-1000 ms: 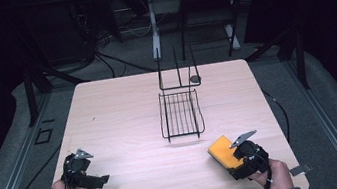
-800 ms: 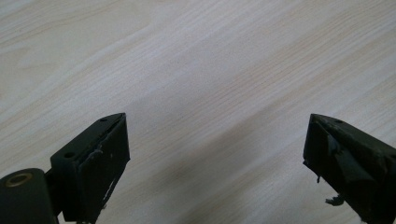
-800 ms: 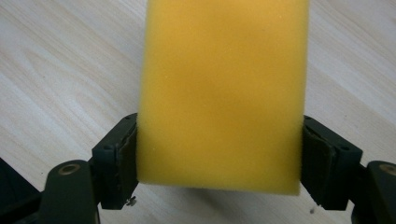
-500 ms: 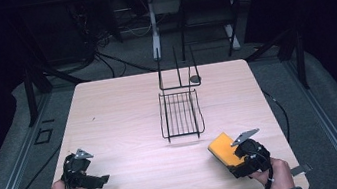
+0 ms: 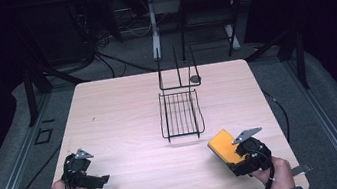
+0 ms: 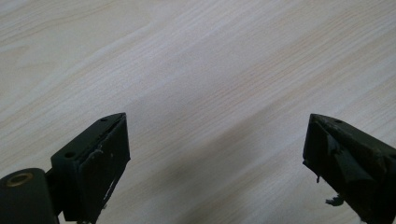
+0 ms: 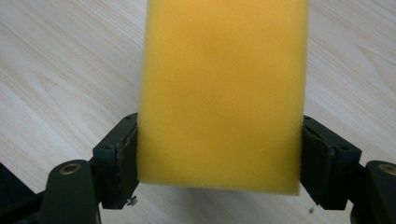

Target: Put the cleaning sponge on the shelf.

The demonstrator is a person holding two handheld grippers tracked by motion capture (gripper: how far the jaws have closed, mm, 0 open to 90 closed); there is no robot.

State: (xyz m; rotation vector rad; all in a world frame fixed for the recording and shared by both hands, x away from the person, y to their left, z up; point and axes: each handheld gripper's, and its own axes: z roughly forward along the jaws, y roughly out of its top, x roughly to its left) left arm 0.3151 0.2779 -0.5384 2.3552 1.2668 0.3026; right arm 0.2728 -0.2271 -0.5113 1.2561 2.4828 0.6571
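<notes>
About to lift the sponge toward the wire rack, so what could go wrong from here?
The right gripper is shut on the yellow sponge near its near end only; soft foam may sag or twist out when lifted. The wire rack looks light and could slide if bumped. The left gripper sits open over bare table, far from steadying it.

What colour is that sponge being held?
Yellow-orange; the sponge shows best in the right gripper view.

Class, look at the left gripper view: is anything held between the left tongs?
No. The left tongs stand wide apart with just bare wooden table between their jaws.
</notes>
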